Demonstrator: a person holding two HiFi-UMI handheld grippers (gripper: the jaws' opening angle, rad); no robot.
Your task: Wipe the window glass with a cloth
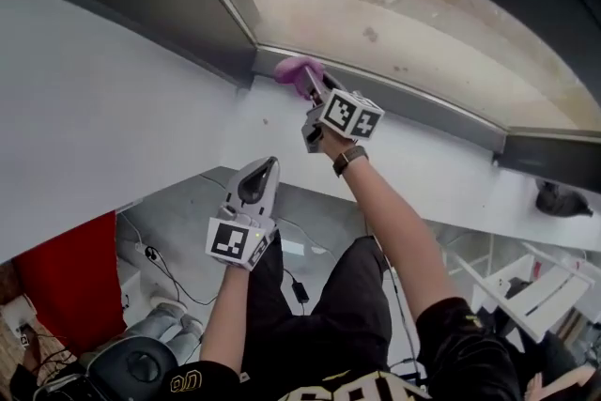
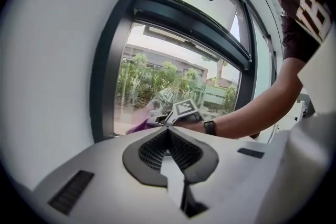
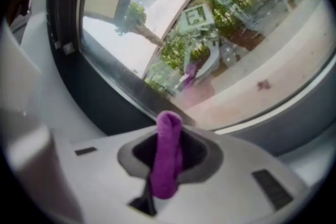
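White wall [image 1: 113, 127] runs round a dark frame [image 1: 221, 0] that holds a wide sheet of glass [image 1: 394, 23]. The right gripper [image 1: 311, 82] has its jaws pinched tight on a purple cloth [image 1: 299, 70], and a folded roll of it sticks out past the jaw tips. Just ahead of those tips sit the frame's lower rail and a corner of the glass. Whether the cloth actually presses on the glass I cannot tell. The left gripper [image 1: 267, 166] hangs well back from the glass, its jaws shut together with nothing between them.

How much has been wiped I can't judge. The glass shows no streaks or wet marks that I can make out, so a cloth in that corner would suit a pass setting out as well as one ending.

As for room, the frame's corner hems the cloth in below and to the left of the right jaws. Open glass spreads wide above and to their right. The wall lies close beneath them.
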